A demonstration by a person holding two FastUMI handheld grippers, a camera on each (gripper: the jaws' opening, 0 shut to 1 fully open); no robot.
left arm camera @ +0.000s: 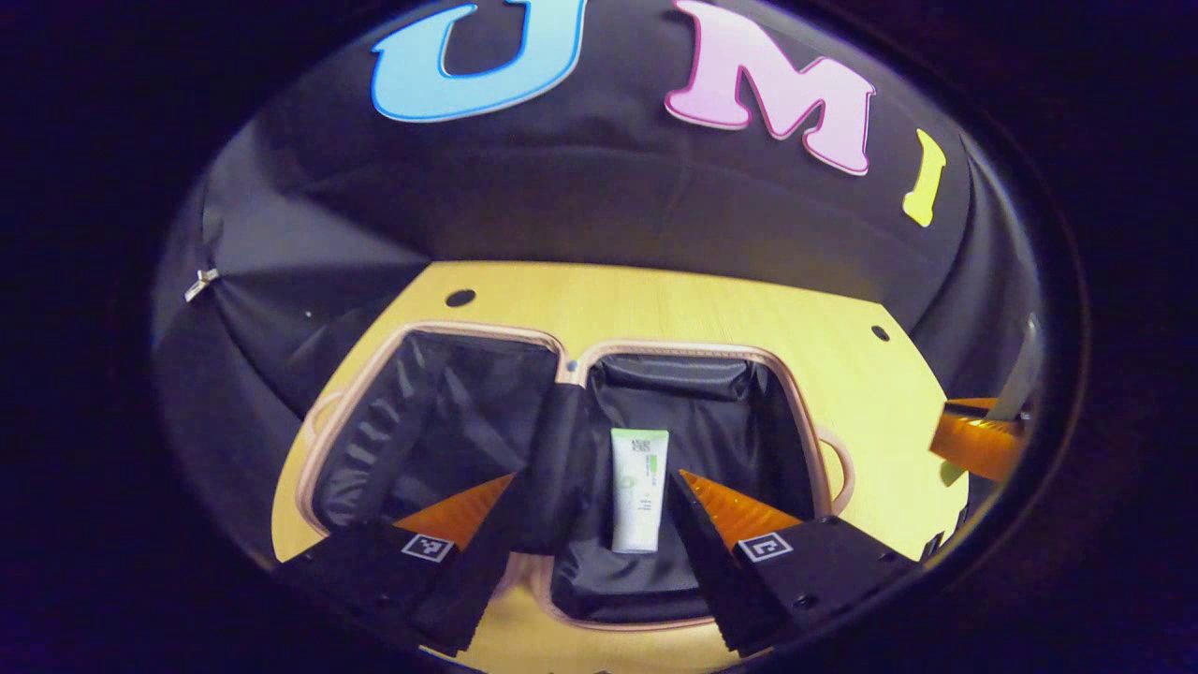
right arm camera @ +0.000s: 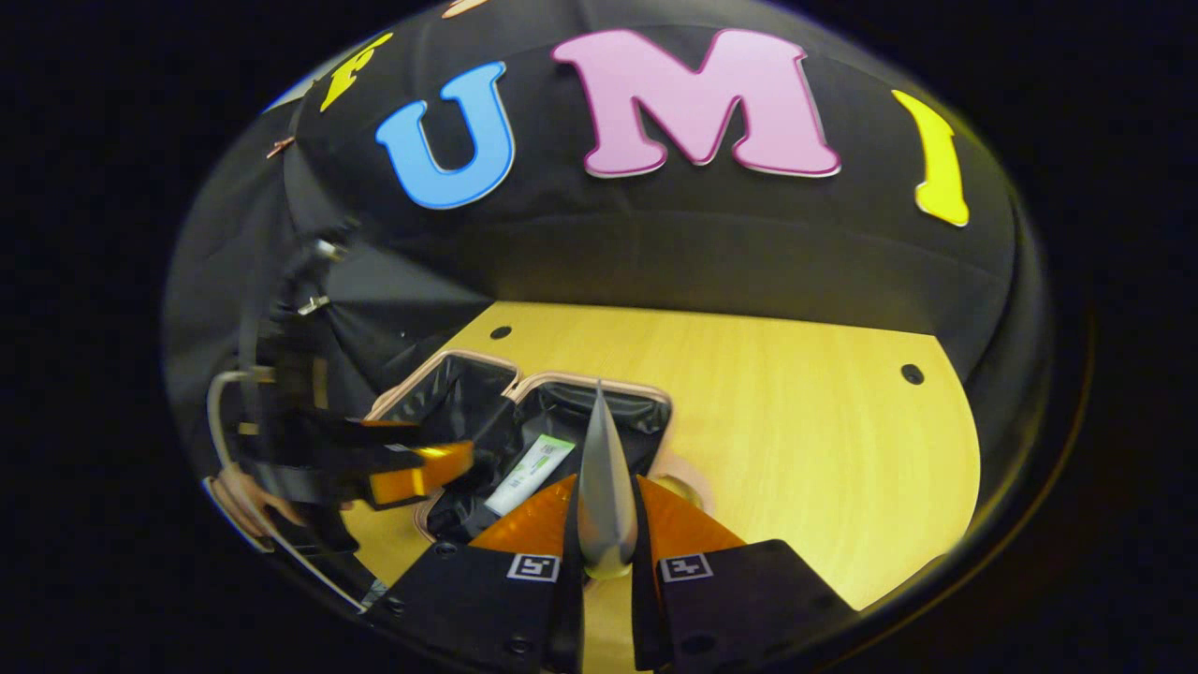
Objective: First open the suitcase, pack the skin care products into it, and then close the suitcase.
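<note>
The suitcase lies open on the wooden table, both black-lined halves facing up, with a pale pink rim. A white tube with green print lies in its right half. My left gripper hovers open over the hinge and right half, nothing between its fingers. At the right edge of the left gripper view the right gripper carries a thin silver tube. In the right gripper view, my right gripper is shut on that silver tube, seen edge-on, to the right of the suitcase and the white tube.
The wooden table stretches bare to the right of the suitcase, with small dark holes near its far edge. The left gripper and the hand holding it appear at the left. Black cloth walls close in behind.
</note>
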